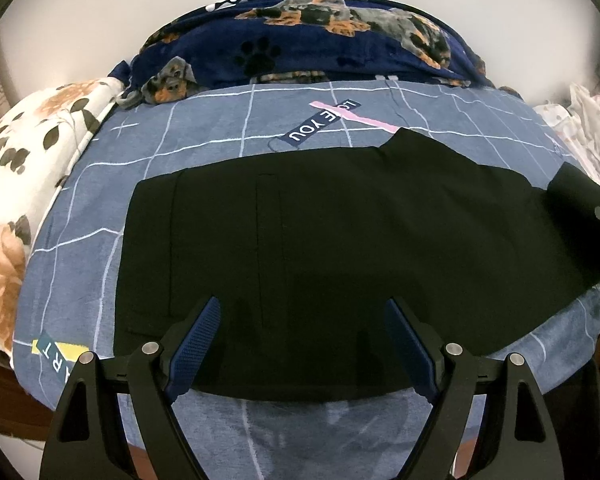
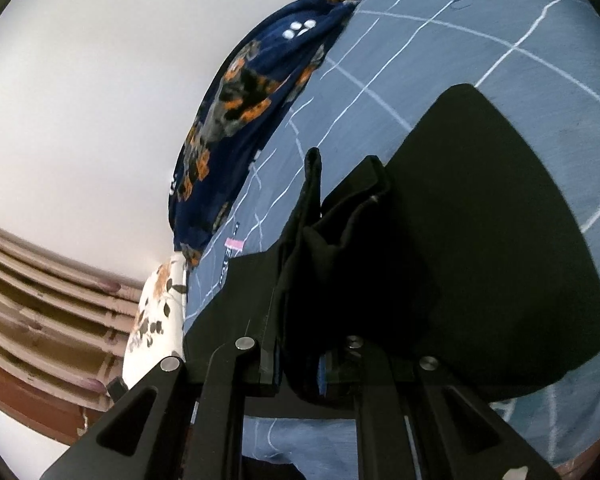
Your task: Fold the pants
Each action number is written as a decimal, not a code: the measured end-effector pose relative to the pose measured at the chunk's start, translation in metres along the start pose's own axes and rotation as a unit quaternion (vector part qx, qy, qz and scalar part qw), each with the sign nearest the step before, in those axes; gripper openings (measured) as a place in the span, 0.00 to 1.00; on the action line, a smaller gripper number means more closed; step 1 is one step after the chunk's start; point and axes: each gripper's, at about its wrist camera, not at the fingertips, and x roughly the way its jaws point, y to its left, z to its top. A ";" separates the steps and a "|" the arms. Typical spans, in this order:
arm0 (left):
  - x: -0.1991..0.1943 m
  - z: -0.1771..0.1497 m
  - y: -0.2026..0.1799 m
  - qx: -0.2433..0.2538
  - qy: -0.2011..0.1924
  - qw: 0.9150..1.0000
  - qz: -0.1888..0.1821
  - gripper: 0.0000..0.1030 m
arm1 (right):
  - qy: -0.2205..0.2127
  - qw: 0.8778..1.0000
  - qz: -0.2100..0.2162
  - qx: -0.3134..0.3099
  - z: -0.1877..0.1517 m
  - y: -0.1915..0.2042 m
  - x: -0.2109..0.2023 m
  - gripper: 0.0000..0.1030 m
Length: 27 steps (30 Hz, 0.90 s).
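My right gripper [image 2: 300, 368] is clamped on a bunched pants [image 1: 320, 248] end, my left gripper [image 1: 304, 344] gapes empty above them; that bunch could slip and skew the fold.

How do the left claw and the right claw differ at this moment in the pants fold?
The left claw stands wide open with nothing between its blue pads; the right claw is shut on a bunched end of the black pants. The left claw hovers over the flat-lying part of the pants; the right claw holds its end lifted off the blue grid bedsheet. Both have black frames.
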 end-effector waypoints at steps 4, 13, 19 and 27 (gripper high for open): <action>0.000 0.000 0.000 -0.001 0.001 1.000 -0.001 0.82 | 0.011 1.000 -0.007 -0.016 -0.006 0.009 0.010 0.11; 0.001 0.000 0.001 -0.001 0.004 1.000 -0.001 0.82 | 0.027 0.999 -0.009 -0.029 -0.013 0.016 0.024 0.11; 0.004 -0.001 0.001 0.000 0.008 1.000 -0.001 0.82 | 0.033 0.999 -0.007 -0.032 -0.016 0.022 0.031 0.11; 0.007 -0.003 0.001 -0.001 0.012 1.000 -0.002 0.82 | 0.038 0.998 -0.006 -0.043 -0.018 0.028 0.038 0.12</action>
